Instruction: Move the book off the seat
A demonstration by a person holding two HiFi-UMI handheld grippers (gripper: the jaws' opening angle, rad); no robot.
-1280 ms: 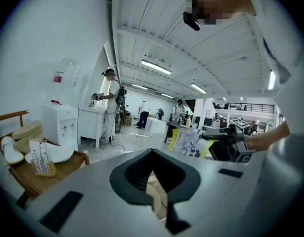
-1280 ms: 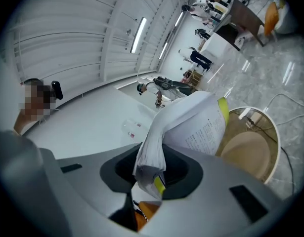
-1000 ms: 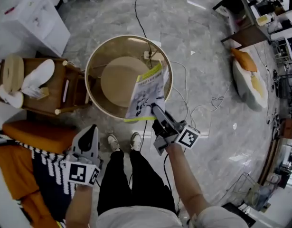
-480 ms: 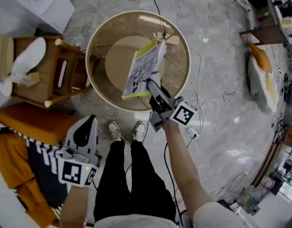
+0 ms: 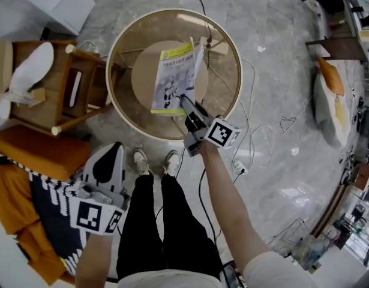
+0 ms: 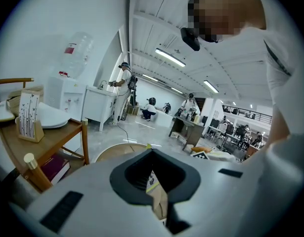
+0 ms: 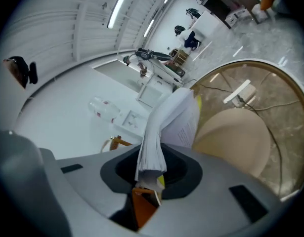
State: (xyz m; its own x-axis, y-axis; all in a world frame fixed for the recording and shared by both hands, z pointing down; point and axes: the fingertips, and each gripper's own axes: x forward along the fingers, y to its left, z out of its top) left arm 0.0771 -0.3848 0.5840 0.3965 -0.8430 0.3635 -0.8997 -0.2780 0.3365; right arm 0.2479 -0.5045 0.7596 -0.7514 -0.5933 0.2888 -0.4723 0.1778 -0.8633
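Grey marble floor [image 5: 280, 71] fills the head view, with thin cables trailing across it. On it, at 12 o'clock from the person's feet, stands a round glass worktop [image 5: 121, 104] with a gold rim and a pale round base showing through the glass. At 9 o'clock from that worktop is a wooden stand [image 5: 82, 98] carrying something white, and at 7 o'clock from it lies an orange cushion [image 5: 34, 152]. The person's legs [image 5: 154, 221] in black trousers run up from 6 o'clock, ending in white shoes [image 5: 139, 159] just short of the worktop's rim. The book [image 5: 174, 77], yellow-edged with a printed cover, is over the middle of the glass, well apart from the cushion and the stand; whether it touches the glass cannot be told. The right hand-held gripper [image 5: 185, 101] reaches in from 5 o'clock and has its jaws clamped on the book's near edge; in its own view the pages rise out of the jaws and fan loosely. The left hand-held gripper [image 5: 114, 149] hangs at 7 o'clock beside the left leg, jaws drawn together with nothing between them.
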